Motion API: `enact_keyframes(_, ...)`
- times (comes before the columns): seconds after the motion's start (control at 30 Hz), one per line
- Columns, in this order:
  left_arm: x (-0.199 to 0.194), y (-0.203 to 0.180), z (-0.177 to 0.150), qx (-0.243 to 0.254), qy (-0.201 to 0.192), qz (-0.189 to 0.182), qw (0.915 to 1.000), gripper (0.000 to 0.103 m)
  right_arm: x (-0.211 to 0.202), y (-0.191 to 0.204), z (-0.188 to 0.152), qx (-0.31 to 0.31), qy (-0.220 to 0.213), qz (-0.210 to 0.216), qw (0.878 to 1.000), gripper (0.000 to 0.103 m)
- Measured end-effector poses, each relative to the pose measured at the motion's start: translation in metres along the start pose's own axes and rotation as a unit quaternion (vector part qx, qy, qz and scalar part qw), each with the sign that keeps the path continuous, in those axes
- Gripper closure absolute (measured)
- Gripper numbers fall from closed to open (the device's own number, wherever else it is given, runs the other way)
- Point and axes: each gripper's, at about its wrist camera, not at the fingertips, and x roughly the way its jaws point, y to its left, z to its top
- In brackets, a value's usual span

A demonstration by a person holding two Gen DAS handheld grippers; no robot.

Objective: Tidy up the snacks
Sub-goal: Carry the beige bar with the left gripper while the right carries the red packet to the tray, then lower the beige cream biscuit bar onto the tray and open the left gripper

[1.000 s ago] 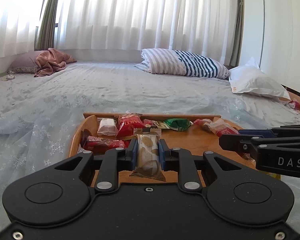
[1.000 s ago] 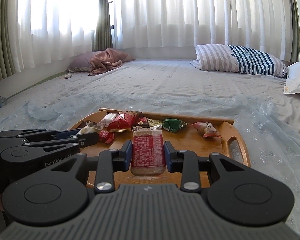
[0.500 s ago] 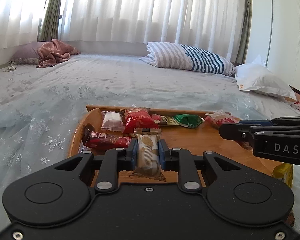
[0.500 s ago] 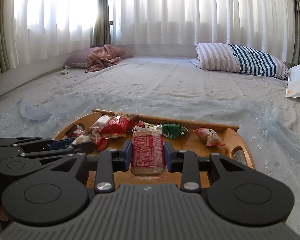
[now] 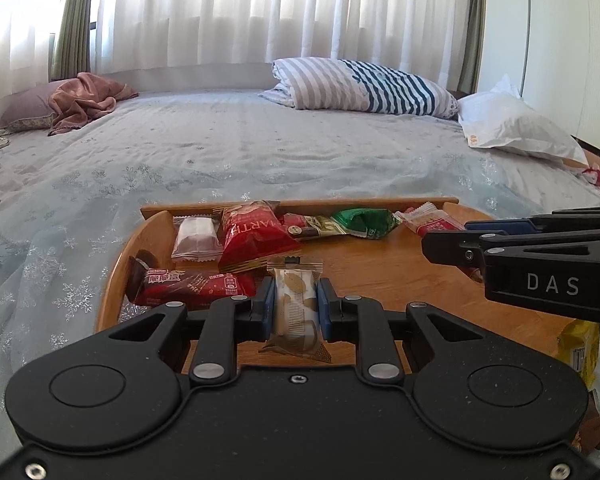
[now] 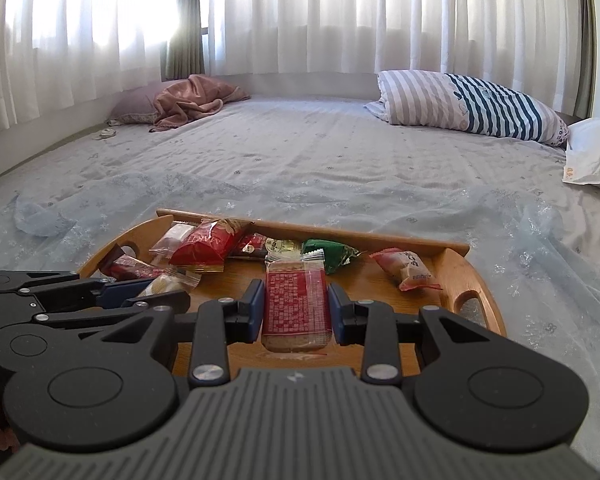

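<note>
A wooden tray (image 5: 384, 268) (image 6: 452, 268) lies on the bed with several wrapped snacks along its far and left sides. My left gripper (image 5: 294, 304) is shut on a beige and white snack packet (image 5: 294, 300), held over the tray's near left part. My right gripper (image 6: 294, 306) is shut on a red-printed cracker packet (image 6: 294, 304), held over the tray's near middle. Each gripper shows from the side in the other's view: the right gripper (image 5: 540, 256) at the right edge, the left gripper (image 6: 80, 300) at the left edge.
On the tray lie a big red bag (image 5: 254, 240), a dark red bar (image 5: 188, 284), a green packet (image 5: 364, 222) and a pink-red packet (image 6: 408, 270). A yellow packet (image 5: 578, 344) lies off the tray at right. Striped pillow (image 6: 472, 108) and white pillow (image 5: 512, 128) lie at the back.
Both grippers have moved forward over the tray with their packets still held; the tray and its snacks look larger and nearer in both views.
</note>
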Motion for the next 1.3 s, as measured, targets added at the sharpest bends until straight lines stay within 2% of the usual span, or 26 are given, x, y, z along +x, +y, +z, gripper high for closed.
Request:
enact_keyframes(0.1, 0.017, 0.000, 0.005, -0.007, 0.032, 0.016, 0.9993, 0.082, 0.002, -0.001, 0.001, 0.003, 0.000, 0.003, 1.000, 0.064)
enact_keyframes(0.23, 0.035, 0.006, 0.006, -0.032, 0.055, 0.008, 0.9979, 0.082, 0.003, -0.004, 0.001, 0.012, -0.001, 0.007, 1.000, 0.064)
enact_keyframes(0.33, 0.042, 0.003, 0.009, -0.020, 0.053, 0.019, 0.9982, 0.082, 0.004, -0.007, 0.000, 0.020, 0.000, 0.011, 1.000, 0.064)
enact_keyframes(0.67, 0.062, 0.011, 0.019, -0.039, 0.049, 0.029, 0.9976, 0.081, 0.008, -0.011, -0.003, 0.030, 0.011, 0.017, 0.999, 0.064)
enact_keyframes(0.87, 0.062, 0.016, 0.021, -0.055, 0.050, 0.020, 0.9970, 0.081, 0.006, -0.007, -0.001, 0.023, 0.010, 0.014, 1.000, 0.064)
enact_keyframes(1.1, 0.061, 0.017, 0.022, -0.062, 0.050, 0.018, 0.9967, 0.073, 0.005, -0.002, -0.002, 0.023, 0.013, 0.016, 1.000, 0.064)
enact_keyframes(1.3, 0.049, 0.014, 0.024, -0.048, 0.024, 0.012, 0.9985, 0.065, 0.000, -0.002, -0.001, 0.024, 0.008, 0.007, 1.000, 0.063)
